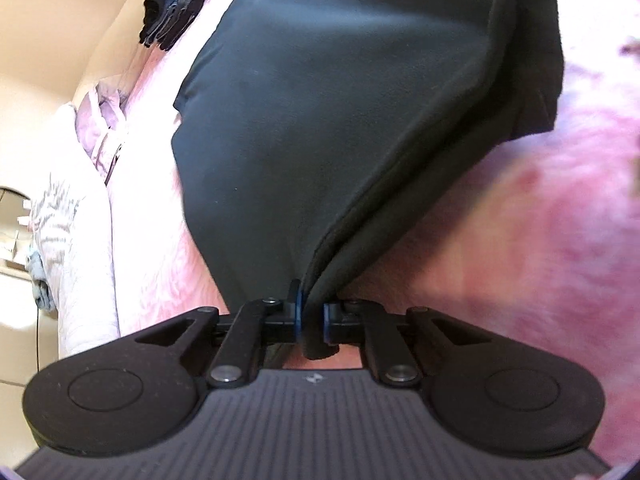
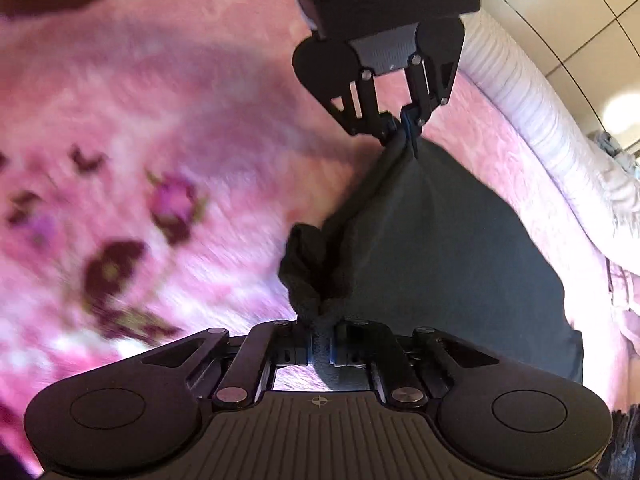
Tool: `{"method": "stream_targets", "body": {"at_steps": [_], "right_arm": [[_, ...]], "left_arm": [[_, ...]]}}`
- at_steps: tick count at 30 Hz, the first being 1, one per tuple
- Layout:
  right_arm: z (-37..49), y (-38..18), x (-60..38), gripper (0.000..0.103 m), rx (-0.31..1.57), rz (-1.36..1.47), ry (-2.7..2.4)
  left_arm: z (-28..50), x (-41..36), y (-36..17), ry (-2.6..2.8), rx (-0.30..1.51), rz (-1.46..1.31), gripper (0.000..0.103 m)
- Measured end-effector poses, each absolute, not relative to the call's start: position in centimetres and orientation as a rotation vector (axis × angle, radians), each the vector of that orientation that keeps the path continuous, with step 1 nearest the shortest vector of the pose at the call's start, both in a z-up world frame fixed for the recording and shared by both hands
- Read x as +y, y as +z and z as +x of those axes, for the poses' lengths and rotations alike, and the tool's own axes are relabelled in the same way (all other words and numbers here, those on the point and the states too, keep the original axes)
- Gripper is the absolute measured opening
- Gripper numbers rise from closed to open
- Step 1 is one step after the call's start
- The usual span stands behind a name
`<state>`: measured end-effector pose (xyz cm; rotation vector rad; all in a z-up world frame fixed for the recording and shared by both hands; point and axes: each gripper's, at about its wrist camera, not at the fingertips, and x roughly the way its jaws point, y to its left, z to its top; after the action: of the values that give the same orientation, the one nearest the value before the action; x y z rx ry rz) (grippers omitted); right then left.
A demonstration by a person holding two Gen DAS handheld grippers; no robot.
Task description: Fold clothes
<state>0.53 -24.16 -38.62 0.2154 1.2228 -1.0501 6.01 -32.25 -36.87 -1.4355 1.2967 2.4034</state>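
Both grippers, left (image 1: 311, 318) and right (image 2: 320, 350), had their fingers clamped on bunched corners of the dark garment (image 1: 320, 100), which draped soft and limp over the pink bed (image 1: 520, 240). Light, floppy cloth; corners looked the sensible hold.

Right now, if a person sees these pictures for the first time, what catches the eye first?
First, the dark garment, stretched in the middle of the view between two grippers above the pink floral bedcover. The left gripper pinches one bunched end, the right gripper the other, each with its fingers closed on the cloth. A pile of dark clothes lies further up the bed.
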Motion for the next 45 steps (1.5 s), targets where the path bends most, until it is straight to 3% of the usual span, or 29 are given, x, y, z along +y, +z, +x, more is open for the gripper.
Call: {"method": "stream_targets", "body": {"at_steps": [6, 9, 12, 16, 20, 25, 31, 45], "right_arm": [[2.9, -33.5, -21.4, 0.006, 1.036, 0.338, -0.957], [1.9, -30.9, -20.5, 0.006, 0.898, 0.436, -0.955], [-2.2, -27.8, -21.0, 0.006, 0.782, 0.522, -1.069], [-10.3, -23.7, -21.8, 0.006, 0.607, 0.633, -1.268], [-19.8, -21.9, -21.8, 0.006, 0.461, 0.727, -1.434], [-31.4, -26.6, -22.1, 0.006, 0.257, 0.97, -1.515], [-40.7, -35.1, -22.4, 0.006, 0.063, 1.286, -1.484], [-41.2, -37.1, -20.8, 0.006, -0.102, 1.415, -1.543]], "left_arm": [[11.3, -29.4, -32.3, 2.3, 1.153, -1.607, 0.007], [10.3, -29.6, -29.0, 2.253, 1.078, -1.689, 0.007], [5.6, -31.4, -25.1, 2.226, 1.042, -1.722, 0.008], [-4.0, -33.8, -20.7, 2.232, 1.121, -1.633, 0.008], [-14.7, -35.0, -19.4, 2.215, 1.156, -1.561, 0.008], [-26.1, -36.0, -24.7, 2.118, 1.081, -1.593, 0.008], [-32.5, -36.5, -32.0, 1.997, 0.948, -1.699, 0.008], [-34.4, -37.5, -34.8, 1.903, 0.881, -1.705, 0.011]]}}
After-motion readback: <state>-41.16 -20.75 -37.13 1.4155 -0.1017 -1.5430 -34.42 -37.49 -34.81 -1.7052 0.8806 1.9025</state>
